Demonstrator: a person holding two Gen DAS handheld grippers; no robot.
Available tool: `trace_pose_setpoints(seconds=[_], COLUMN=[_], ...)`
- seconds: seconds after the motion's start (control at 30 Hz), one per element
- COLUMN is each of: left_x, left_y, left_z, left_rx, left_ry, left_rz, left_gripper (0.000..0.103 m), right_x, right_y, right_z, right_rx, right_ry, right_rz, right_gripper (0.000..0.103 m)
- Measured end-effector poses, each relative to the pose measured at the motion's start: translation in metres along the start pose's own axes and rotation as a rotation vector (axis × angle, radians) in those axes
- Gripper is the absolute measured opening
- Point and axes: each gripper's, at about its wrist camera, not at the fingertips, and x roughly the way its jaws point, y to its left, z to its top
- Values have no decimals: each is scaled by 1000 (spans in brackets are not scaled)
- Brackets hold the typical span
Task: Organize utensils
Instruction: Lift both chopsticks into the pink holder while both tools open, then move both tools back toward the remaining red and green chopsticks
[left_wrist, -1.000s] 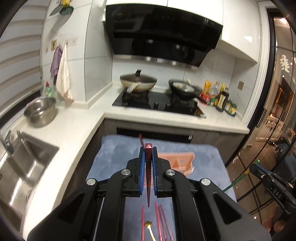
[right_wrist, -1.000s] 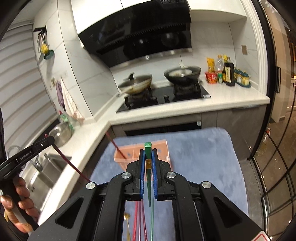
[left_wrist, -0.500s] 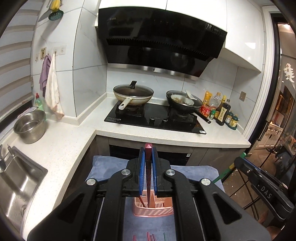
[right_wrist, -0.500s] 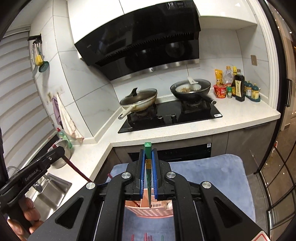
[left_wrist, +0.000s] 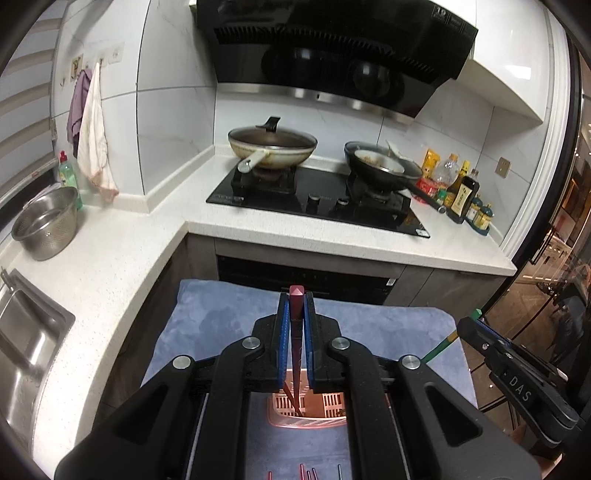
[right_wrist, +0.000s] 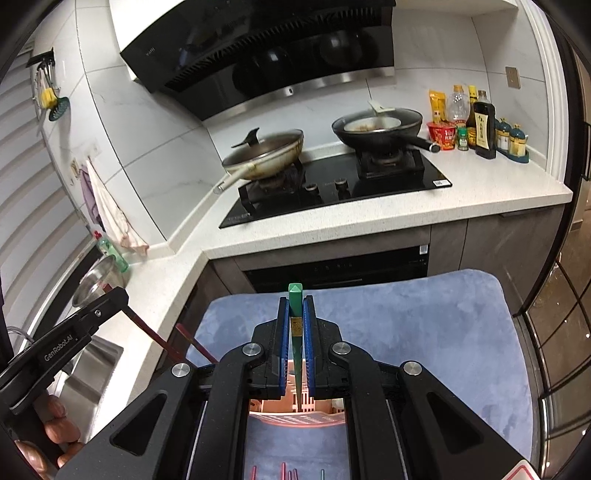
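Red chopstick: clamped in left tongs, tip in pink holder.
Green chopstick: clamped in right tongs.
Risk: sticks could collide, tipping holder.

Both wrist cams sit high over the blue mat, looking forward and down toward the stove, left one from further left. They share the pink utensil basket close below, plus the counter.

Blue cloth-covered table carries pink slotted basket; nearer camera than basket, loose red and green chopsticks lie on cloth.
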Motion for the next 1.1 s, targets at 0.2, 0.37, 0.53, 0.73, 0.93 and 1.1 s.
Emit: trace_pose_setpoints(seconds=[0.2, 0.37, 0.53, 0.73, 0.93, 1.1], left_x=[9, 3, -5, -16, -31, -48], left_y=[0, -3, -2, -2, -2, 0], left_z=[-6, -8, -9, -17, -31, -49], left_rx=[-7, 7, 0, 9, 21, 30], left_ry=[23, 8, -3, -5, -9, -11], left_rz=[1, 19, 26, 35, 46, 51], left_gripper=[9, 24, 37, 38, 38, 38], right_x=[8, 4, -7, -27, -51, -67], right_y=[-1, -4, -5, 2, 7, 11], right_z=[-8, -8, -9, -17, -37, -64], right_rx=[-12, -4, 3, -30, -48, -82], right_ry=[25, 11, -2, -20, -33, -27], right_rz=[-8, -14, -10, -9, 2, -10], right_gripper=[8, 12, 15, 21, 30, 30])
